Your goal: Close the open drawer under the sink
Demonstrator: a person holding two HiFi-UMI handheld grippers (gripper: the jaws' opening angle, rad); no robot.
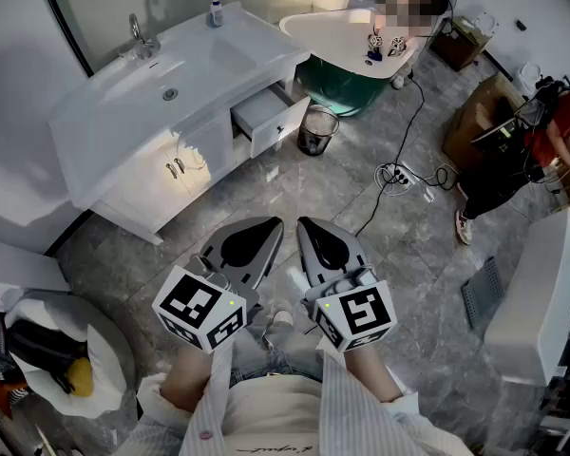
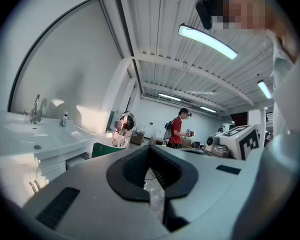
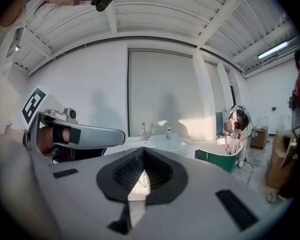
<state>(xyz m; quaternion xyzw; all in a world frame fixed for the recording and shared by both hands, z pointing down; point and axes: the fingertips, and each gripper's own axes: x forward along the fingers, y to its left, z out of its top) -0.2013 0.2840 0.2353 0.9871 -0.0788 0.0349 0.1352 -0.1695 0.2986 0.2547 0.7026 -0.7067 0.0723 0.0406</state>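
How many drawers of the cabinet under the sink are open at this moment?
1. The open drawer is at the right end of the cabinet in the head view, pulled out beside the waste bin. The doors left of it look shut.

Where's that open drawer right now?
In the head view, upper middle: the drawer juts from the right end of the white sink cabinet, just left of the black bin on the floor.
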